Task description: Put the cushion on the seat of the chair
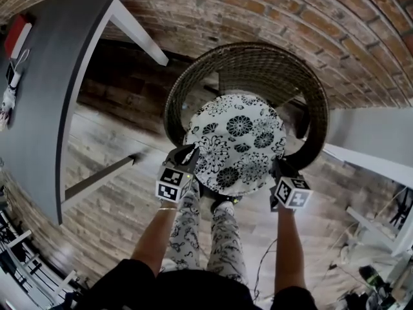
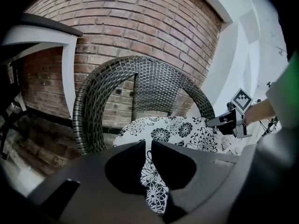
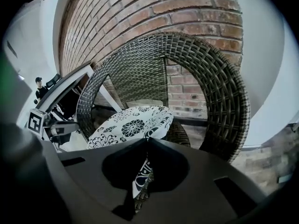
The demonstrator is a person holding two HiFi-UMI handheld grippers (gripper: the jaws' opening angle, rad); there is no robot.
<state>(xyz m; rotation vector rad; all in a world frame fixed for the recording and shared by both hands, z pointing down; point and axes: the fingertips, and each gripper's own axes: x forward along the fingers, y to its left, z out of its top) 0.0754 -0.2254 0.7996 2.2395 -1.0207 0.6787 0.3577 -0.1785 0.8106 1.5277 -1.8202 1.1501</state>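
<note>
A round white cushion (image 1: 235,142) with a black flower print hangs over the seat of a dark wicker chair (image 1: 187,82) that stands against a brick wall. My left gripper (image 1: 187,157) is shut on the cushion's near left edge, and my right gripper (image 1: 277,172) is shut on its near right edge. In the left gripper view the cushion (image 2: 175,129) stretches flat away from the jaws, with the right gripper (image 2: 229,121) at its far side and the chair's (image 2: 93,97) curved back behind. The right gripper view shows a fold of cushion (image 3: 140,174) pinched between the jaws, with the chair (image 3: 224,87) behind.
A grey table (image 1: 45,89) with white legs stands to the left of the chair, with small things at its far end. A white panel (image 1: 371,141) stands to the right. The person's patterned trousers (image 1: 206,231) are just in front of the chair. The floor is wood plank.
</note>
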